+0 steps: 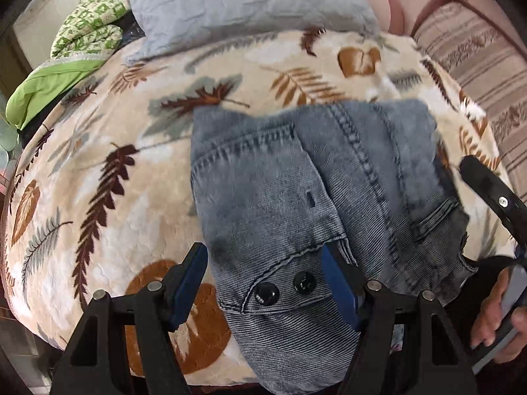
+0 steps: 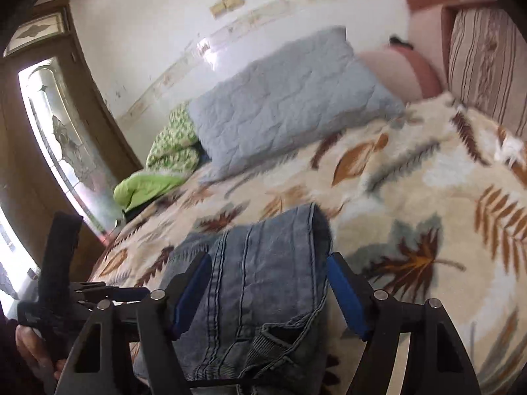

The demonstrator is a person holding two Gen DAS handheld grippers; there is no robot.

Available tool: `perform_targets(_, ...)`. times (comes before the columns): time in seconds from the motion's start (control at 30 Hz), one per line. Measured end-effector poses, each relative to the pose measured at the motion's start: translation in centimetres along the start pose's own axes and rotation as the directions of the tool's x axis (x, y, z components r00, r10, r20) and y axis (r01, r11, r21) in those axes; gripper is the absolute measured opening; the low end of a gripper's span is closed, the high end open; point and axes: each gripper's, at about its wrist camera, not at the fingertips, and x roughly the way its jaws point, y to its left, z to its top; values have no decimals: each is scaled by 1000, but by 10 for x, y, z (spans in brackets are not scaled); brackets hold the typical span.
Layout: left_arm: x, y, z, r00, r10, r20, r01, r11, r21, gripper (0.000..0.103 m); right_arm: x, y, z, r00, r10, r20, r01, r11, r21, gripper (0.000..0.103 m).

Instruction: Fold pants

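Grey-blue denim pants (image 1: 296,197) lie folded into a compact stack on a leaf-patterned blanket (image 1: 98,164). Their waistband with two black buttons (image 1: 285,288) faces the left wrist camera. My left gripper (image 1: 266,283) hangs over that waistband, jaws open; the left blue pad is clear of the cloth and the right pad sits at its edge. In the right wrist view the pants (image 2: 263,263) show as a thick fold. My right gripper (image 2: 270,291) straddles that fold with its jaws open, blue pads close beside the denim on either side.
A grey quilted pillow (image 2: 290,105) and green patterned bedding (image 2: 171,144) lie at the far end of the bed. A striped cushion (image 1: 477,65) leans at the right. A wooden door with glass (image 2: 59,125) stands to the left. A hand (image 1: 494,312) holds the right gripper's handle.
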Motion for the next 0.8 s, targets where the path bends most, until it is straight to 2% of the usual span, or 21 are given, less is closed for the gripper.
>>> perform_targets(0.07, 11, -7, -1, 1000, 21, -17, -21, 999, 33, 73, 20, -16, -5, 993, 39, -111, -28, 995, 98, 74)
perform_targets(0.13, 21, -10, -2, 999, 52, -16, -51, 996, 71, 77, 34, -34, -11, 982, 28, -188, 8, 983, 184, 74)
perform_targets(0.17, 22, -13, -3, 997, 72, -3, -71, 993, 96, 80, 42, -45, -14, 972, 42, -231, 14, 972, 236, 74)
perform_targets(0.2, 24, -14, -4, 996, 84, 7, -84, 990, 116, 82, 54, -58, -22, 952, 78, -296, 21, 948, 317, 74)
perform_targets(0.27, 28, -14, -5, 994, 110, 23, -112, 985, 132, 96, 57, -71, -27, 952, 113, -285, 5, 924, 382, 73)
perform_targets(0.33, 36, -5, -2, 994, 106, 12, -106, 988, 111, 103, 59, -66, -27, 951, 94, -296, 15, 938, 346, 73)
perform_targets(0.4, 44, 8, 1, 999, 38, -35, -36, 997, 68, 103, 60, -59, -28, 953, 63, -297, 30, 954, 298, 75)
perform_targets(0.47, 46, 14, 4, 998, 0, -70, 3, 999, 39, 103, 59, -56, -27, 953, 48, -299, 37, 961, 275, 75)
perform_targets(0.63, 38, 9, 0, 998, 34, -45, -32, 998, 50, 103, 55, -56, -26, 956, 52, -288, 32, 959, 280, 75)
perform_targets(0.73, 26, 15, 2, 998, 12, -66, -11, 1000, 15, 103, 43, -53, -25, 960, 23, -280, 56, 962, 269, 75)
perform_targets(0.8, 10, 20, 4, 999, 27, -27, -26, 1000, 9, 103, 32, -47, -22, 969, -31, -244, 93, 964, 248, 75)
